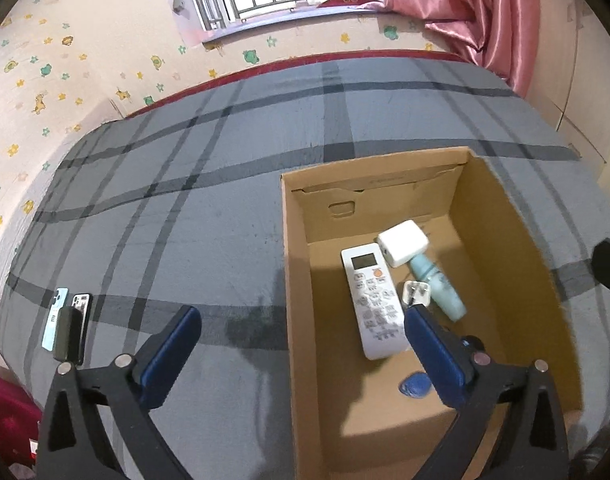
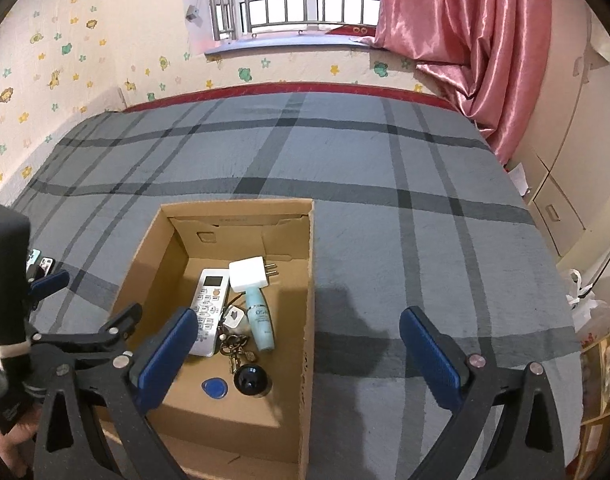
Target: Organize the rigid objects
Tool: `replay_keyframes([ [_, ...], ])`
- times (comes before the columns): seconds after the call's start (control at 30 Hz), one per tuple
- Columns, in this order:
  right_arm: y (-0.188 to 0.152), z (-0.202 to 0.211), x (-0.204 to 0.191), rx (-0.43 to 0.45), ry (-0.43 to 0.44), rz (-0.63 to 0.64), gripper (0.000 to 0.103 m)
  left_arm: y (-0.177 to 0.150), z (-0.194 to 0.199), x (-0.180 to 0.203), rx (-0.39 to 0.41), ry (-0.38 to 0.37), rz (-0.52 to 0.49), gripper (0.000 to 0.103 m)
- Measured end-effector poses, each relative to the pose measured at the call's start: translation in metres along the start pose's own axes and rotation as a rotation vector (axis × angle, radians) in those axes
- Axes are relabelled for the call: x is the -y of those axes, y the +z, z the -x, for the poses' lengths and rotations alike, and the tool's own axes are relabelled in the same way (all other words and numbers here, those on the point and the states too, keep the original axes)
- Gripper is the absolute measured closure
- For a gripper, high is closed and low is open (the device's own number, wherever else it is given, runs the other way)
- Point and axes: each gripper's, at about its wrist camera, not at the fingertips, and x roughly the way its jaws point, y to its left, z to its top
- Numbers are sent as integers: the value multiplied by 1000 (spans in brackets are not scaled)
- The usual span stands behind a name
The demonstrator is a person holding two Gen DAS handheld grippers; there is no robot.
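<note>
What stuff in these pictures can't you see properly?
- Black round object: left view, hidden behind the gripper finger.
- Small teal bottle label: right view, print too small to read.
- Two phone-like slabs: left view, partly covered by a black block; right view, nearly hidden.

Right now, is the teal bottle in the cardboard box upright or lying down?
Lying down: the teal bottle rests lengthwise on the cardboard box floor, beside the white remote.

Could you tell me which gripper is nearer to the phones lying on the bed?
Left. The left gripper hovers just right of the phones; the right gripper is beyond the cardboard box.
</note>
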Motion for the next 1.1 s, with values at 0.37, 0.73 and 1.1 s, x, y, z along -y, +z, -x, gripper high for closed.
replay_keyframes([
  [0.37,-15,53,7,18,-22,-17,0,-18,73,4,74,-12,28,0],
  [0.73,-39,104,5,93,-41,18,0,-52,118,15,98,-70,64,0],
  [1.1,-60,120,13,123,-58,-15,0,-70,133,38,115,-109,17,0],
])
